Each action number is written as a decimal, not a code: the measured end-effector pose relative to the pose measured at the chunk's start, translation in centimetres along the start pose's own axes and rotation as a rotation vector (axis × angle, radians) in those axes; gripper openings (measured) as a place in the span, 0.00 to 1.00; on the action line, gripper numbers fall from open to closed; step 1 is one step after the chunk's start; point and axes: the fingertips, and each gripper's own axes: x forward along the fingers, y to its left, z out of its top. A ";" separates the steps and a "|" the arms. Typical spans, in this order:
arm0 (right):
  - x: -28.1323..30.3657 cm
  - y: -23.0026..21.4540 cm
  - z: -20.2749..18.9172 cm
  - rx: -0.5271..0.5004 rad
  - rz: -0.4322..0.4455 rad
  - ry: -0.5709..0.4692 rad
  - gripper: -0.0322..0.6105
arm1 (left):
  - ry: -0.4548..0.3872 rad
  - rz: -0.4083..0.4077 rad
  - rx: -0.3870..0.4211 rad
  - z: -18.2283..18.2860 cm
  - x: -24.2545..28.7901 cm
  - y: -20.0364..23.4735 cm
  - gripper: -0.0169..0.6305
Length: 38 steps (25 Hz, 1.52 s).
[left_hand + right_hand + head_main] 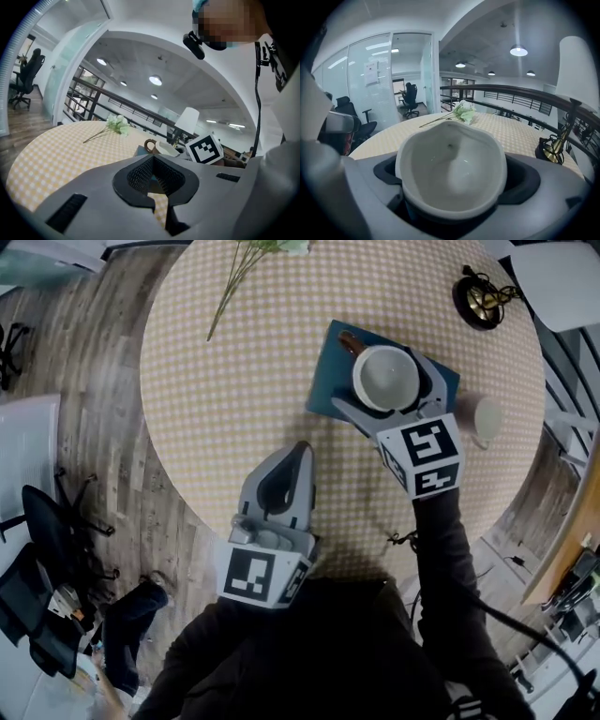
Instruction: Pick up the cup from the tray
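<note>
Head view shows the left tongs [300,452] pressed together and empty over the near edge of the desk [216,399]. Further right, the white cup [386,381] sits on the blue tray [323,392], with the right tongs [384,382] spread wide around it, not clamping. Gripping and lifting remain, I judge.

Showing left gripper [159,206] with jaws meeting tip to tip, gripping nothing. Facing across checked table [56,150] toward cup [165,149] sitting on blue tray [139,151], marker cube [205,148] hovering just right of it. Catching flower stem [117,124] lying farther left, white lamp [187,121] standing behind.
</note>
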 end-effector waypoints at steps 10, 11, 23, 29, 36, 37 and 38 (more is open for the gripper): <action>-0.5 -0.8 0.6 0.080 -0.049 -0.066 0.86 | -0.013 0.016 -0.005 0.3 -0.6 1.1 0.04; -0.6 -0.9 0.9 0.083 -0.049 -0.076 0.86 | -0.016 0.019 -0.005 0.3 -0.6 1.2 0.04; 2.1 6.3 9.1 0.011 0.106 -0.181 0.86 | -0.087 0.115 -0.025 2.4 -3.8 4.1 0.04; 6.6 13.5 11.7 -0.077 0.226 -0.162 0.86 | -0.111 0.243 -0.056 3.4 -7.6 8.6 0.04; 12.2 18.0 8.1 -0.145 0.274 -0.060 0.86 | -0.103 0.318 -0.096 1.0 -9.4 12.4 0.04; 12.7 18.3 7.5 -0.154 0.273 -0.047 0.86 | -0.102 0.321 -0.100 0.7 -9.5 12.6 0.04; 13.1 18.5 7.1 -0.165 0.270 -0.037 0.86 | -0.102 0.324 -0.105 0.5 -9.6 12.9 0.04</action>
